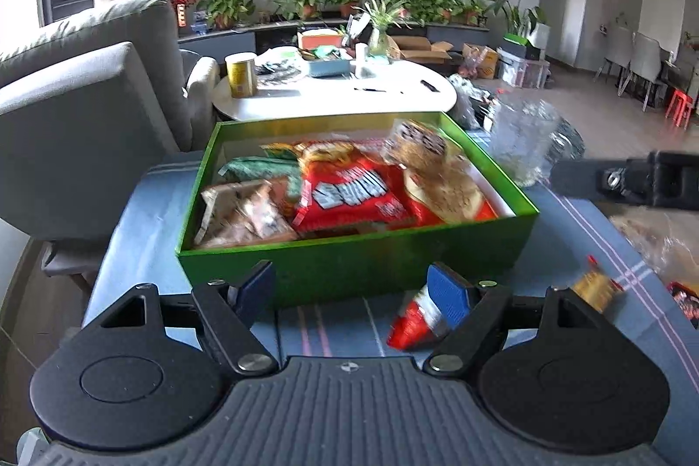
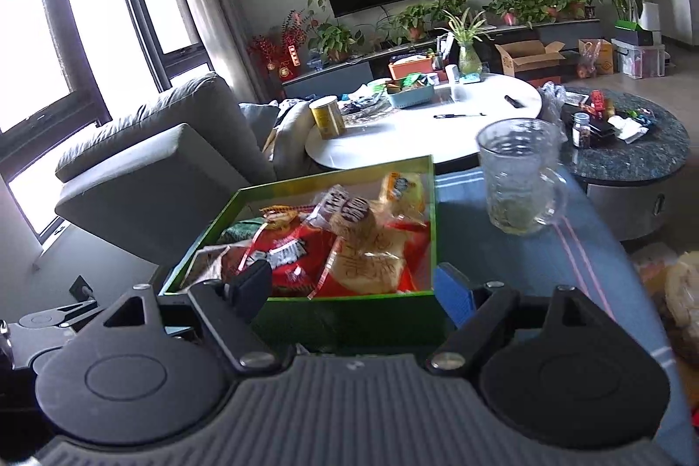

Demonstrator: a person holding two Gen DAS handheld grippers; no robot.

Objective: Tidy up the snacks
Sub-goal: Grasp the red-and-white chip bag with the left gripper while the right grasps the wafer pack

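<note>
Both claws, left claw (image 1: pixel 354 289) and right claw (image 2: pixel 351 291), hang spread and empty just short of the green box (image 1: pixel 349 269); I see snack packets (image 1: pixel 349 191) piled inside it.
</note>
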